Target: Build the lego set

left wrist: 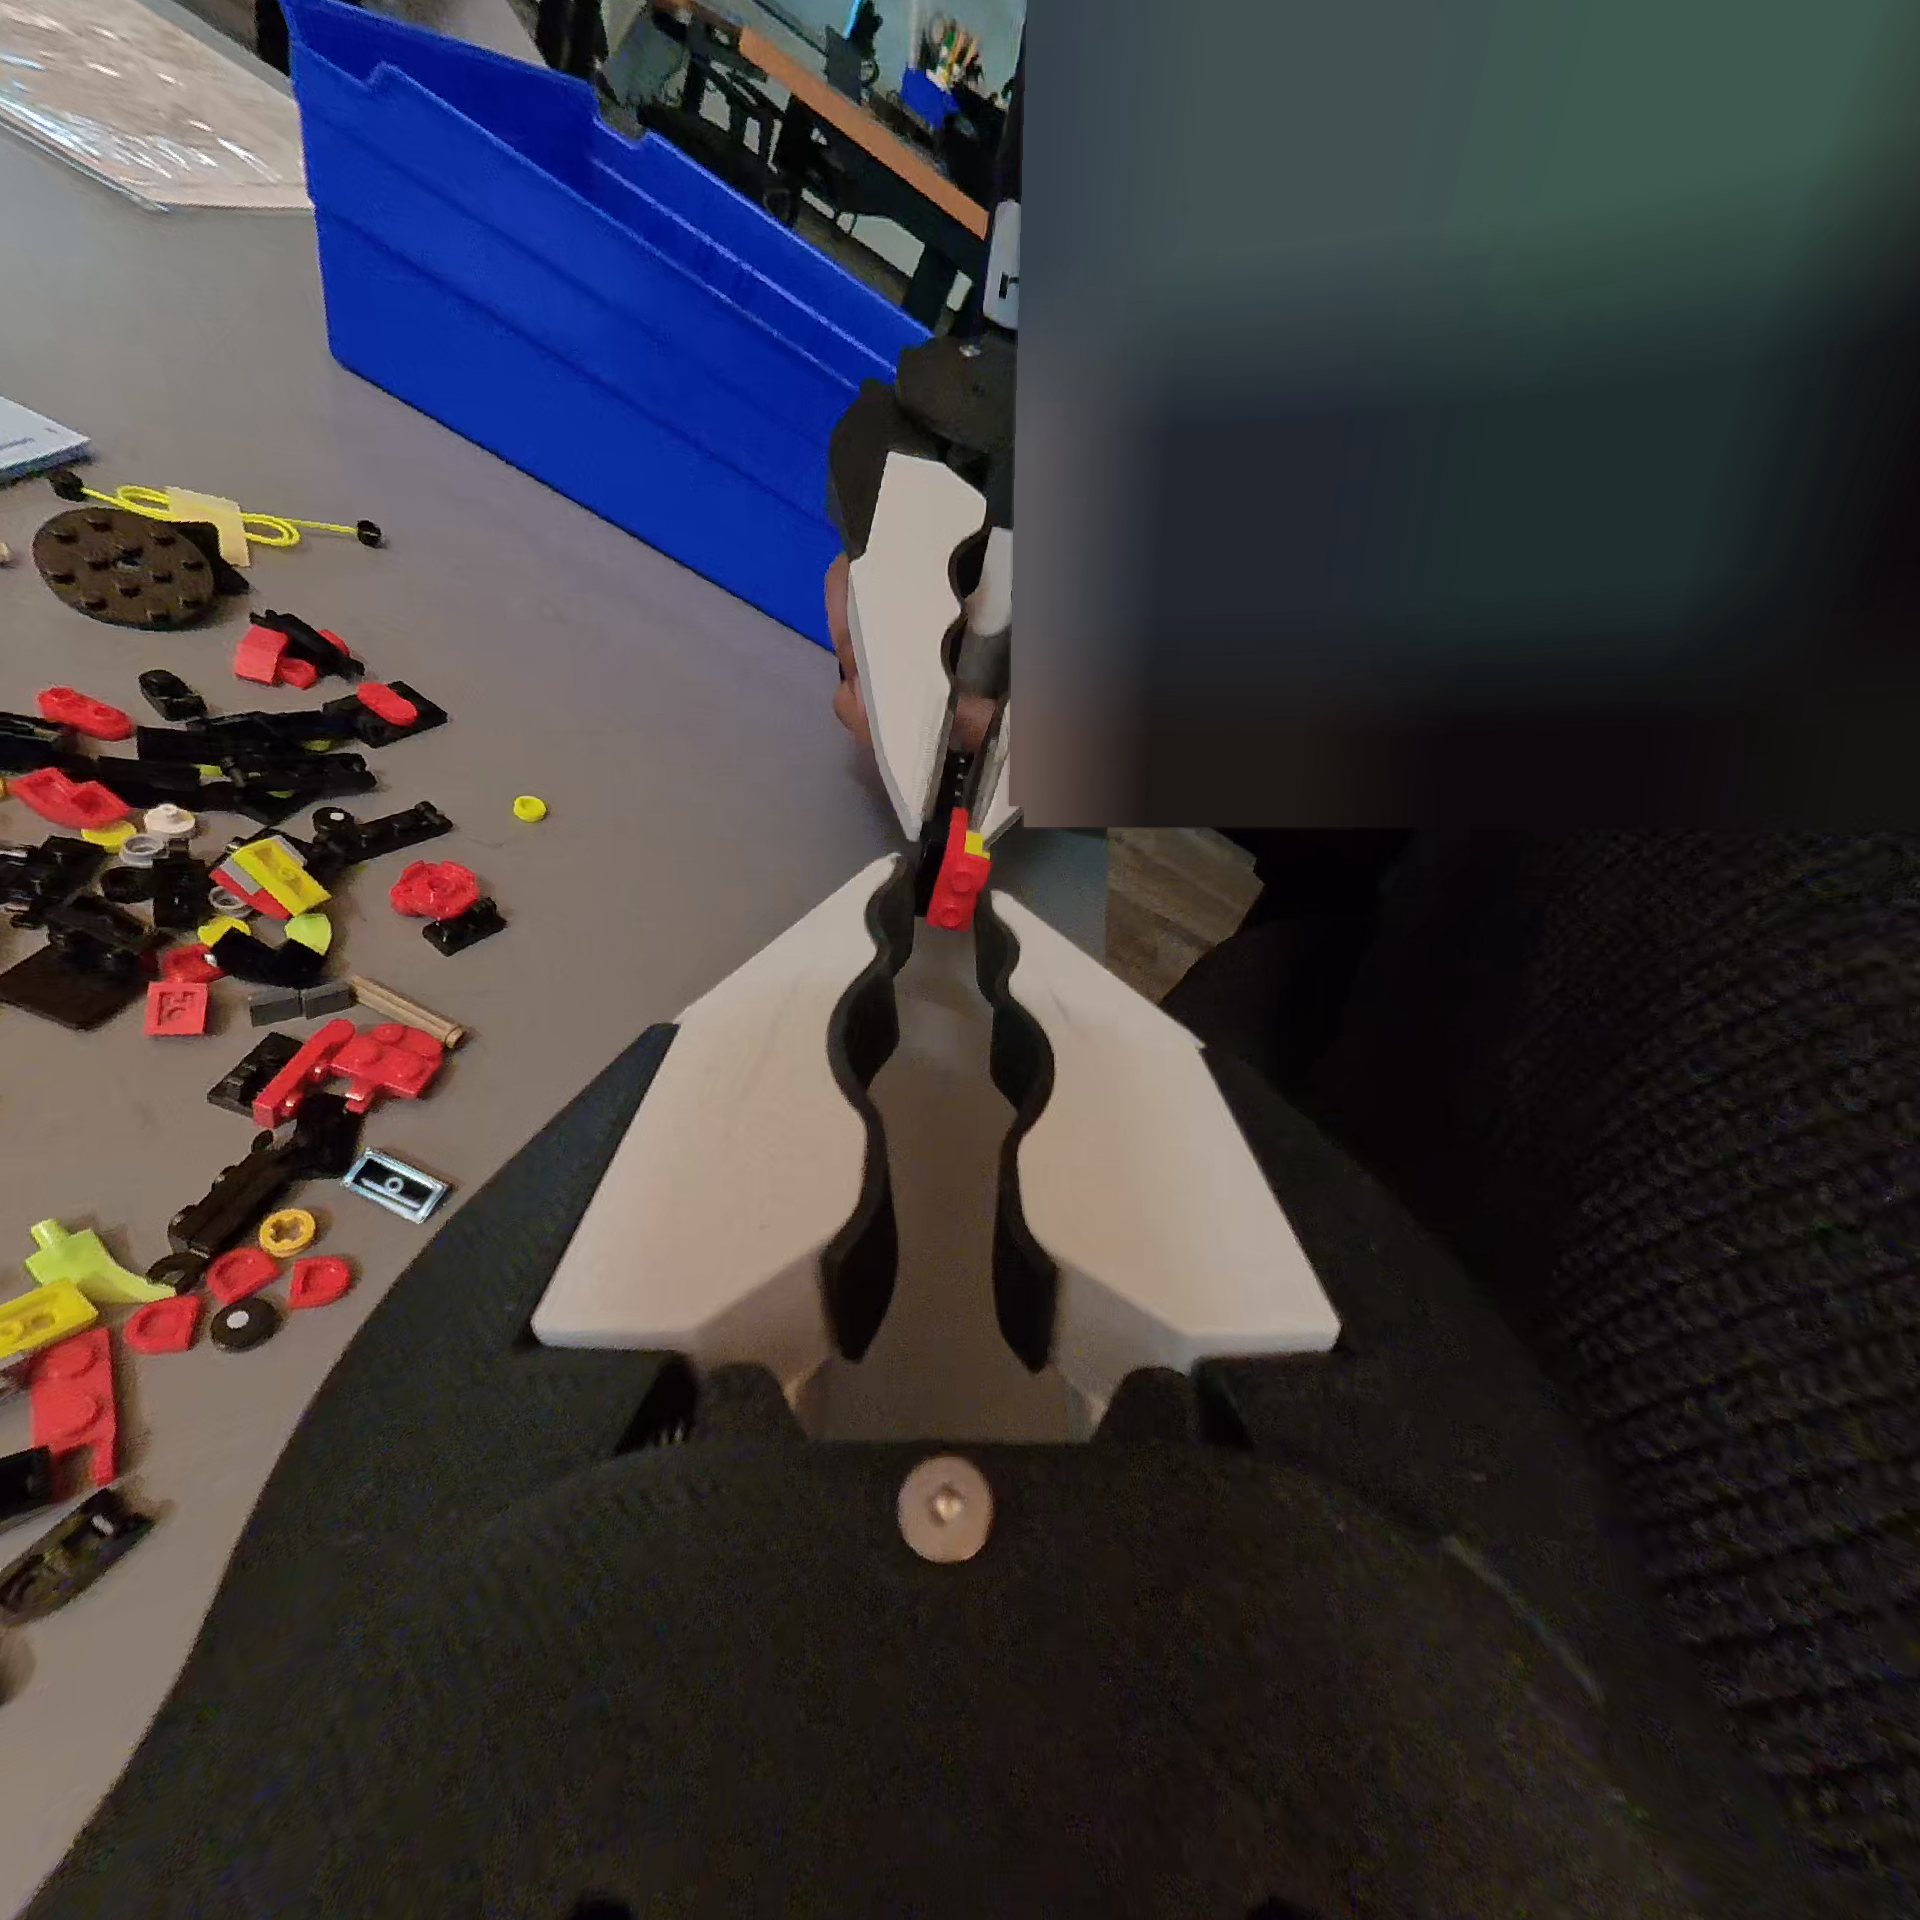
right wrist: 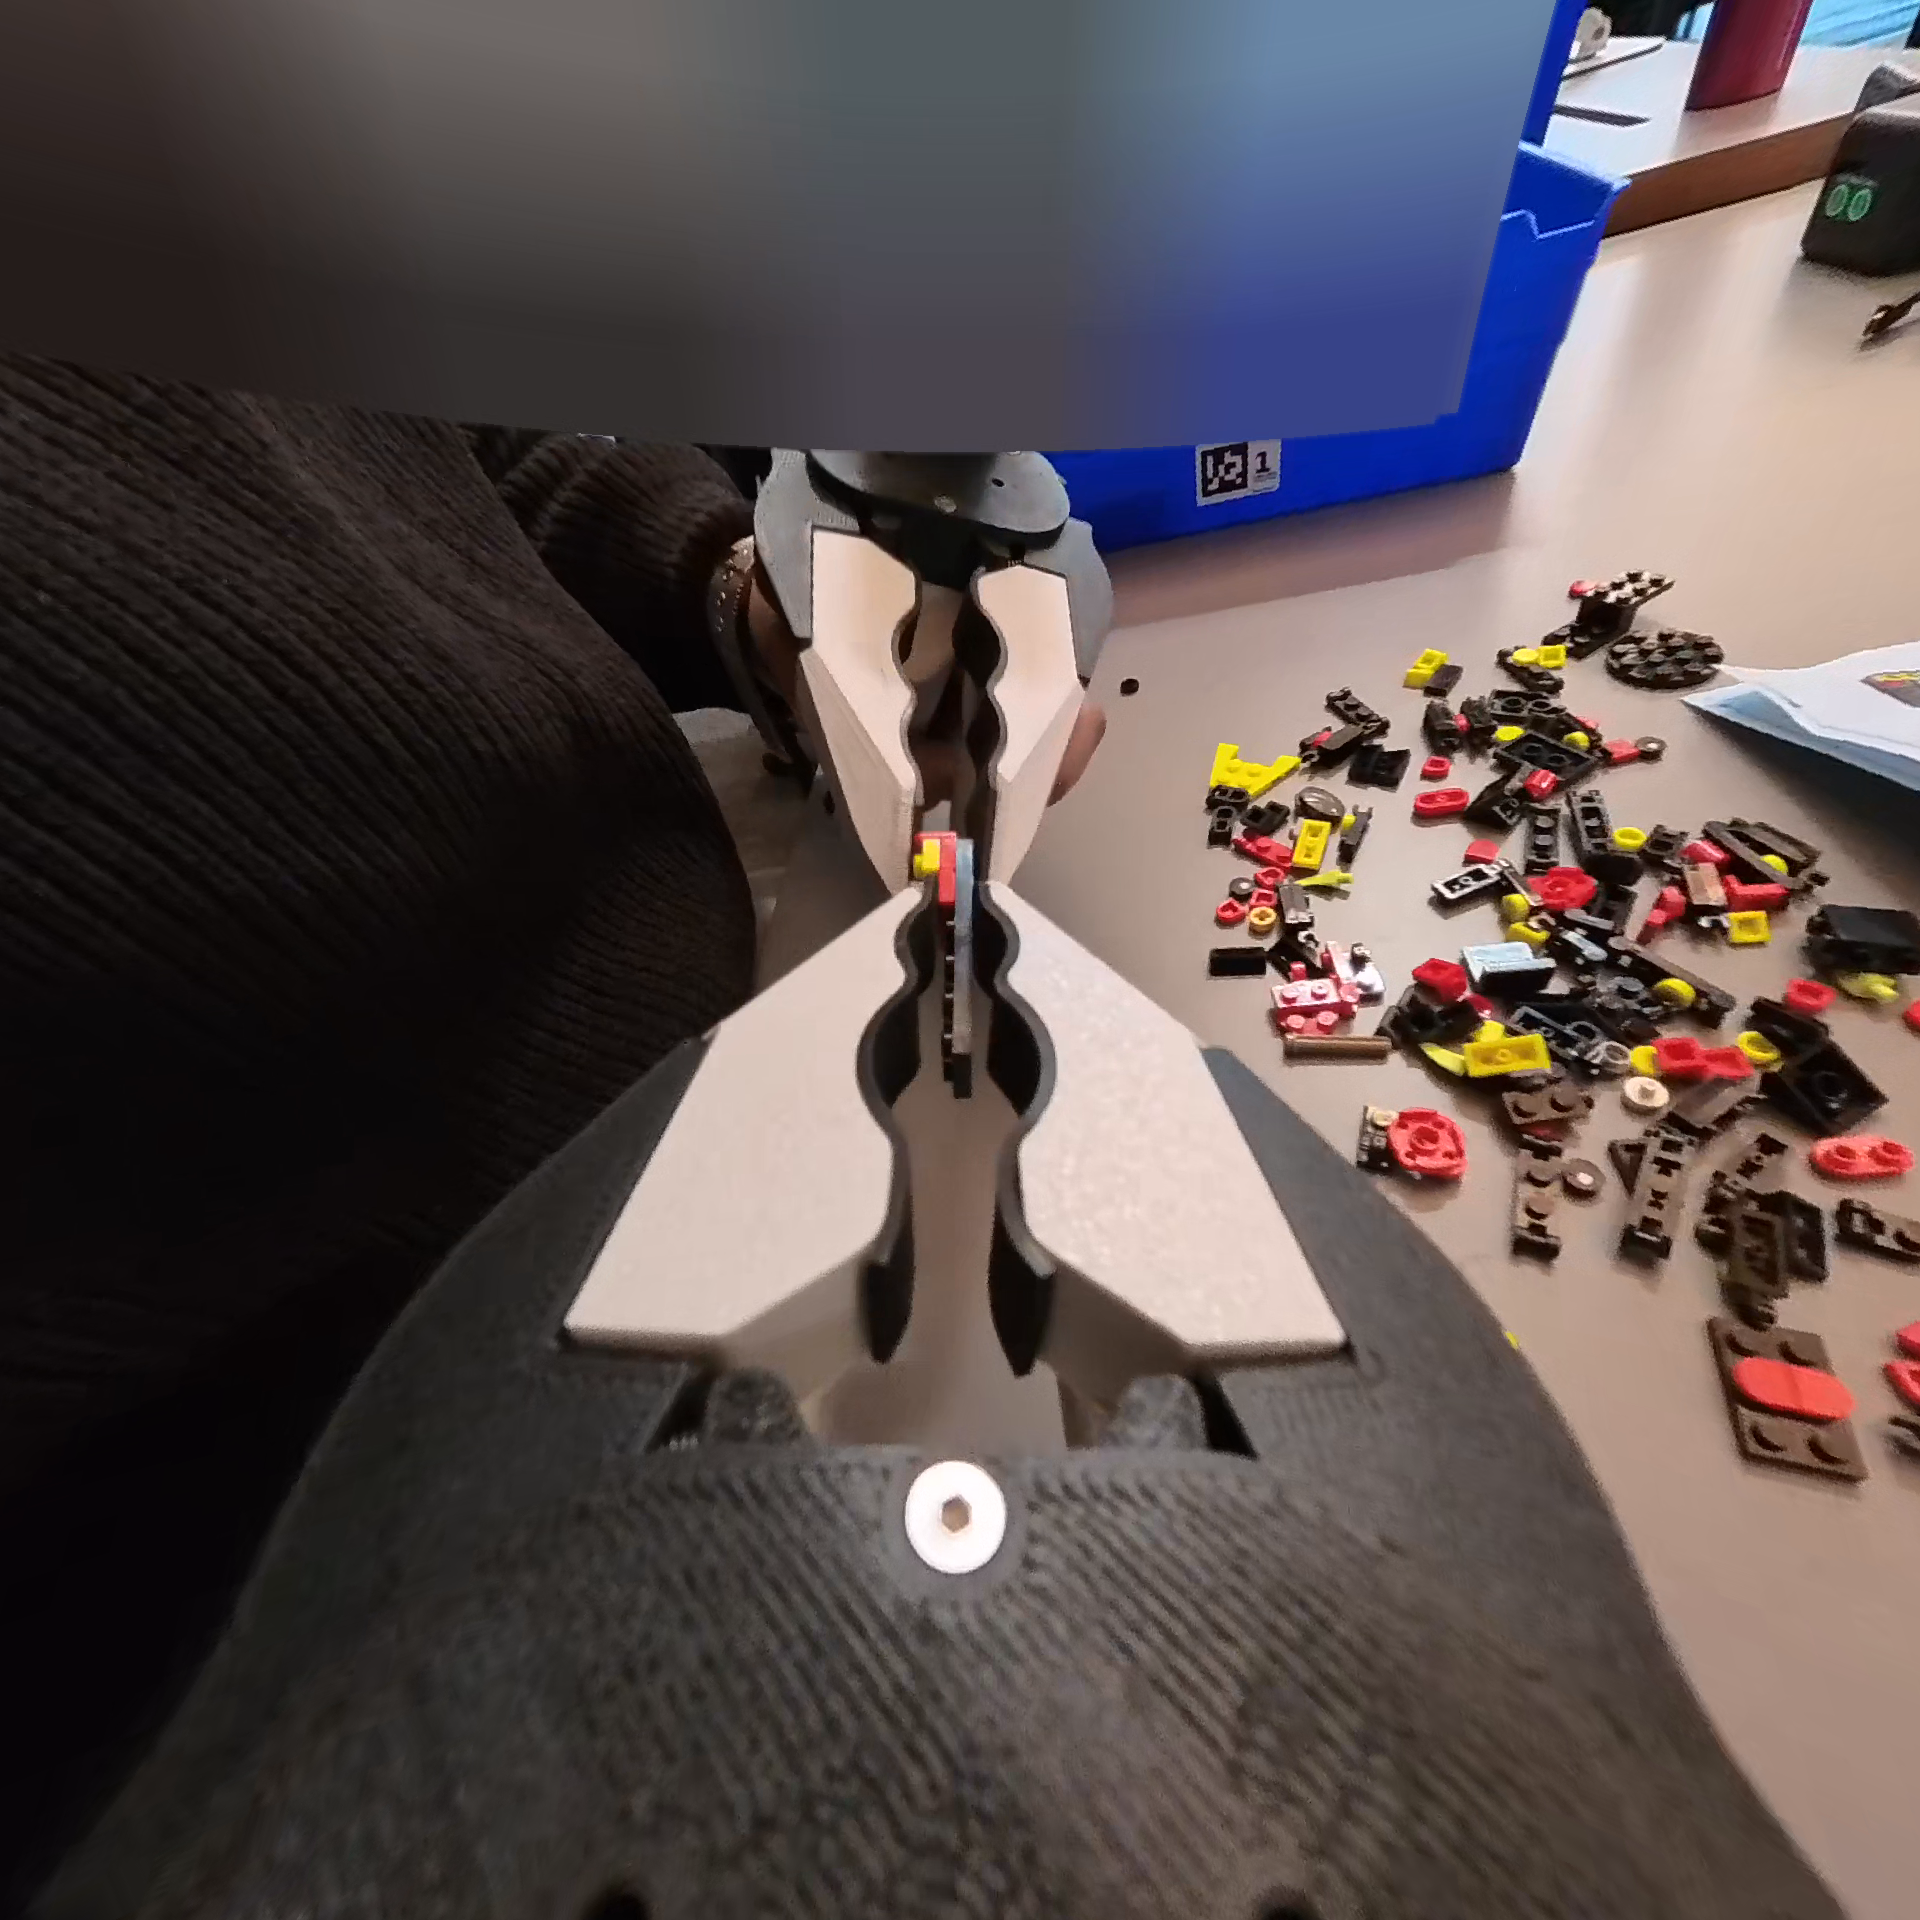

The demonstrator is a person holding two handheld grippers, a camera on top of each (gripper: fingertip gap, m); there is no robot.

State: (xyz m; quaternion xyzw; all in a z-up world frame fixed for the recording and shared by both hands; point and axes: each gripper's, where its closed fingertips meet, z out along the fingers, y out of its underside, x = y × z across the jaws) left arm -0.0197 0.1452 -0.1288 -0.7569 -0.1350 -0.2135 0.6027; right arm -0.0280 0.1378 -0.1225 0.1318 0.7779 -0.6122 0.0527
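A small lego assembly of black plates with a red brick [left wrist: 952,894] and a yellow stud piece [left wrist: 975,844] is held in the air between both grippers, tip to tip. My left gripper [left wrist: 943,883] reaches up from below and is shut on the red brick end. My right gripper [left wrist: 951,821] comes down from above in the left wrist view. In the right wrist view my right gripper [right wrist: 951,904] is shut on the black plates [right wrist: 956,997], which stand edge-on between its fingers. The left gripper [right wrist: 954,862] meets it there at the red and yellow end [right wrist: 935,854].
A pile of loose red, black and yellow lego parts [left wrist: 208,883] lies on the grey table [left wrist: 623,727]; it also shows in the right wrist view [right wrist: 1610,935]. A blue bin [left wrist: 582,343] stands behind. A paper booklet [right wrist: 1839,707] lies beyond the pile. A dark knit sleeve [right wrist: 312,831] is close. The grippers are tip to tip, or close to it.
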